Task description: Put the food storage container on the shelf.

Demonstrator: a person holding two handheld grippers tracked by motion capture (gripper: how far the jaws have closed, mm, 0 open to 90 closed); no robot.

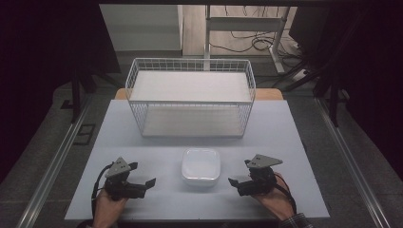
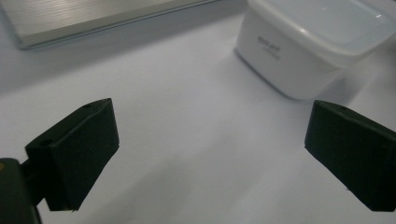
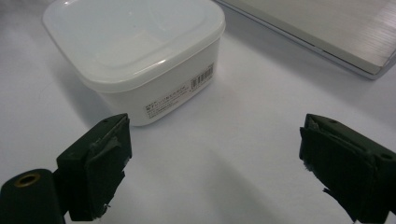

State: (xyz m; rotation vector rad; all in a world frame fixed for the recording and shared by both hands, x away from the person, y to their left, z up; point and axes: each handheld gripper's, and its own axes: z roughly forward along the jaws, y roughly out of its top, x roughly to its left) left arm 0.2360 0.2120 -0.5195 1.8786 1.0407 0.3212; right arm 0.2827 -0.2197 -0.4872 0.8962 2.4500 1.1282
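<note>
We have the white tub (image 1: 201,166) sitting lidded on the bench (image 1: 142,137), between our two grippers and slightly farther from us than either. From the right gripper (image 1: 240,178) it lies to the left and a little ahead; from the left gripper (image 1: 143,174) it lies to the right and a little ahead. The right gripper looks somewhat nearer to it. In the right gripper view the tub (image 3: 135,56) sits up and left of the jaws, one corner turned toward them, so we judge a small turn is needed to meet a flat side. In the left gripper view the tub (image 2: 317,44) is at upper right, well apart from the jaws.

Both grippers are released, jaws wide with nothing between them. The tub is roughly square with rounded corners, so no long axis matters.

Open bench surrounds the tub on all sides. The wire basket (image 1: 190,97) stands beyond it, well apart, and the bench's near edge is close behind our hands.
</note>
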